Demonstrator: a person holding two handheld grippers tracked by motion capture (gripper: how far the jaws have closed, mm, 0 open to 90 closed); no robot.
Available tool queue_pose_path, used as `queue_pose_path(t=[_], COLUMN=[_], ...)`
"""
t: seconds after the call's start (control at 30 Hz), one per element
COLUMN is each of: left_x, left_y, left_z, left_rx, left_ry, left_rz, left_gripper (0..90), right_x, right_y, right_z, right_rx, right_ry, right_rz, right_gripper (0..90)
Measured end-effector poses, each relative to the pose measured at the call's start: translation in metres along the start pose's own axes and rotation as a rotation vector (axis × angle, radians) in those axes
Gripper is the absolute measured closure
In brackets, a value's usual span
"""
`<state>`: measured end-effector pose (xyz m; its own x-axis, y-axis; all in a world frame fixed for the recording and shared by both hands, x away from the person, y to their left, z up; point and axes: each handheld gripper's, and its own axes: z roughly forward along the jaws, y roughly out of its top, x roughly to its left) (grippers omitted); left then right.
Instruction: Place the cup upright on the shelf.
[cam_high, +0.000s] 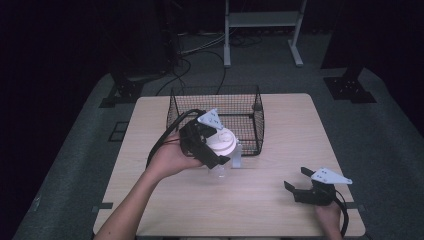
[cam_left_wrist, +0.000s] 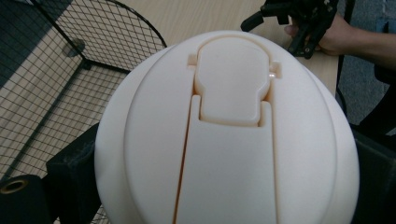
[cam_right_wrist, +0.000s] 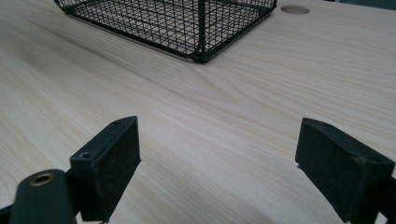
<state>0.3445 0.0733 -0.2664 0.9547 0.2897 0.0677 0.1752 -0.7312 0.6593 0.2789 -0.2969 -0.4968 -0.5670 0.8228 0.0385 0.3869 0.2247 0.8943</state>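
Left gripper (cam_high: 212, 150) holds a cup with a white flip-top lid (cam_left_wrist: 229, 135), jaws clamped on either side just under the lid; the clear body (cam_high: 218, 172) hangs below. The cup sits above the table (cam_high: 280, 200), right at the near wall of the wire basket (cam_high: 215, 107), left of centre. Its long axis runs near vertical, lid up and tilted slightly toward the camera. The basket opening lies directly beyond the cup, on the far side, so a short carry away from the person looks sufficient. Right gripper (cam_high: 300, 186) rests on the table at near right, well apart, jaws spread wide and empty, pointing left.
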Motion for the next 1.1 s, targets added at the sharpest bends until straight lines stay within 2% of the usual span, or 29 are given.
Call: queue_pose_path(t=[0.2,0.43,0.57,0.73,1.1], left_x=[0.012,0.021,0.027,0.033,0.058], left_y=[0.022,0.040,0.054,0.063,0.081], left_z=[-0.011,-0.014,-0.013,-0.013,-0.012], left_rx=[0.000,0.012,0.039,0.050,0.043], left_ry=[0.002,0.011,0.032,0.038,0.066], left_rz=[-0.004,0.005,0.009,0.007,-0.049], left_gripper=[4.9,4.9,4.9,4.9,4.9], right_x=[0.000,-0.001,-0.001,-0.001,-0.001], right_y=[0.000,0.000,0.000,0.000,0.000], right_z=[0.000,0.000,0.000,0.000,0.000], right_rx=[0.001,0.002,0.003,0.004,0.005], right_ry=[0.001,0.002,0.003,0.006,0.008], right_rz=[0.003,0.008,0.009,0.009,0.012], right_gripper=[12.9,12.9,12.9,12.9,12.9])
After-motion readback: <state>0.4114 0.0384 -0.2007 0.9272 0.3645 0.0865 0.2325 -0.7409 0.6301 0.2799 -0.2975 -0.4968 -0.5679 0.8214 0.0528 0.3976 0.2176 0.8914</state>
